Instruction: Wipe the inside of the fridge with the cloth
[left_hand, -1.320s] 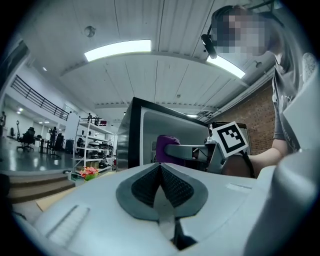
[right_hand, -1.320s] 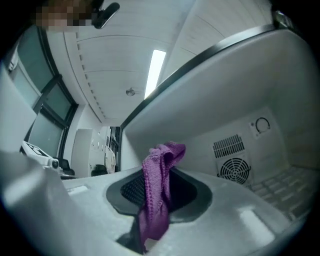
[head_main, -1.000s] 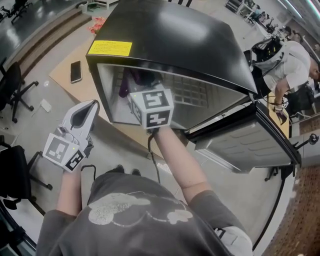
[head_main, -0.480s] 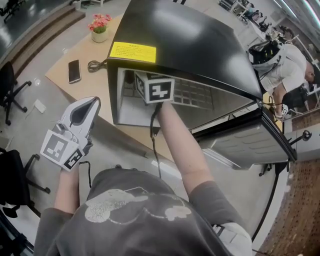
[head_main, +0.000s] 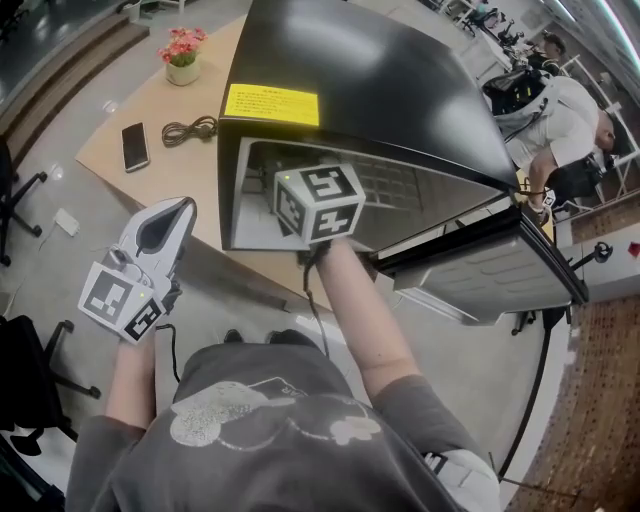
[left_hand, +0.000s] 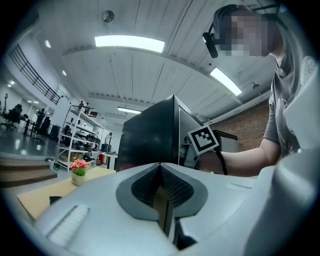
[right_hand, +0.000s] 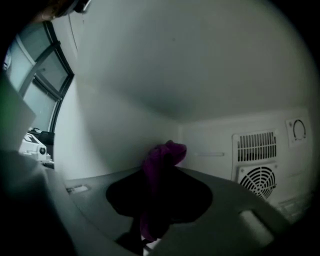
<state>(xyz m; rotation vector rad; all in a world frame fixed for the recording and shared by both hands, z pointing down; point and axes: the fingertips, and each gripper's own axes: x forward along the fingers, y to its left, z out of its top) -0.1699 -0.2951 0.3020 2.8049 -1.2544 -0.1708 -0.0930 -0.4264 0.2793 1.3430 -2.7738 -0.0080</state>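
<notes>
The black fridge (head_main: 360, 90) stands with its door (head_main: 490, 275) swung out to the right. My right gripper reaches into the opening; in the head view only its marker cube (head_main: 318, 203) and the forearm show. In the right gripper view, my right gripper (right_hand: 160, 172) is shut on a purple cloth (right_hand: 164, 156), which bunches up beyond the jaws near the white left wall (right_hand: 100, 130) and back corner. My left gripper (head_main: 172, 218) hangs outside, left of the fridge, shut with nothing in it. In the left gripper view my left gripper (left_hand: 162, 172) points at the fridge's side (left_hand: 150, 137).
A vent grille and fan (right_hand: 257, 175) sit on the fridge's back wall at the right. A wooden table (head_main: 120, 110) under the fridge bears a flower pot (head_main: 181, 47), a phone (head_main: 133, 146) and a coiled cable (head_main: 188, 130). Another person (head_main: 560, 110) bends at the back right.
The right gripper's cube went deeper into the fridge opening, then came back down and outward a little. The left gripper has stayed about where it was.
</notes>
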